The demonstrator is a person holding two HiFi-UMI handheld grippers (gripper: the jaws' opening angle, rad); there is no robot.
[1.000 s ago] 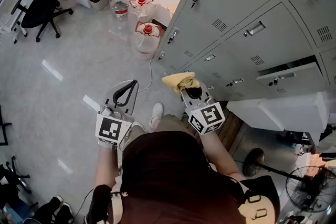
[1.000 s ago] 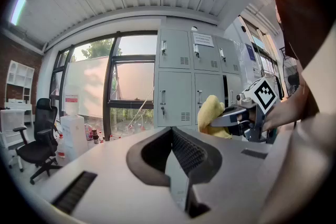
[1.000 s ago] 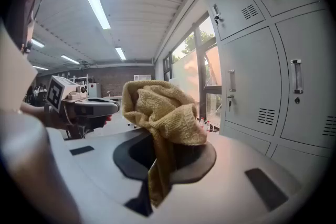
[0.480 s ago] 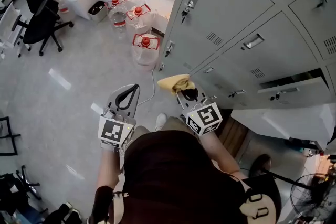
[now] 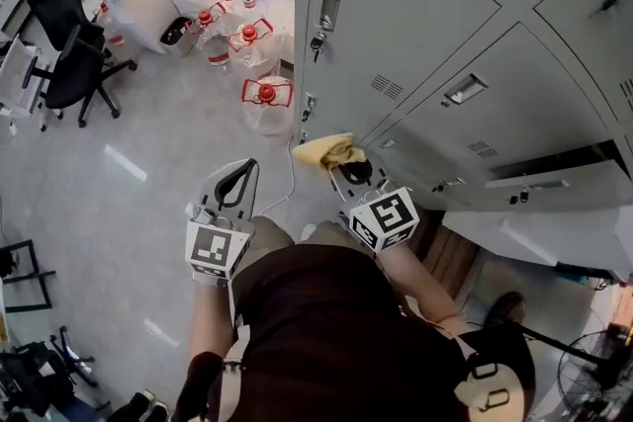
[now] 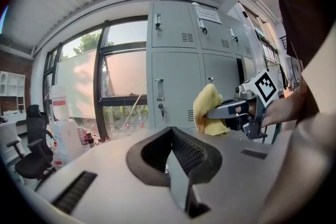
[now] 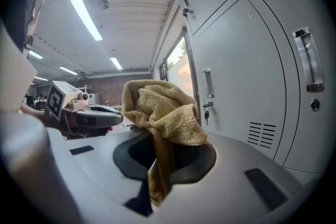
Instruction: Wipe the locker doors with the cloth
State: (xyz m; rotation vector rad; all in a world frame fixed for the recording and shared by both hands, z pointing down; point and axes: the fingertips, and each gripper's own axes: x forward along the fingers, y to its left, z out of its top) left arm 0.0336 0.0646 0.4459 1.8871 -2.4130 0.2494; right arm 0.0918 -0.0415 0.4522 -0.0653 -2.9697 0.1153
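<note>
Right tongs [image 7: 157, 162] are clamped hard on the yellow cloth [image 7: 157, 105]. It bunches in a loose wad above the tips, with a tail hanging down between them. Left tongs [image 6: 176, 157] are pinched together on nothing, held out on the side away from the locker doors [image 5: 406, 54].

The cloth sits just short of the doors, by the lower corner of the end door with the key [image 5: 316, 42] in its lock. It isn't touching, as far as I can tell.

To do this well, I'd press the wad flat so cloth, not tongs, meets the metal. Then sweep in long overlapping passes, steering round the handle [image 5: 327, 11] and the vent slots [image 5: 387, 87]. The water jugs [image 5: 265, 99] on the floor beside the doors look clear of the path.
</note>
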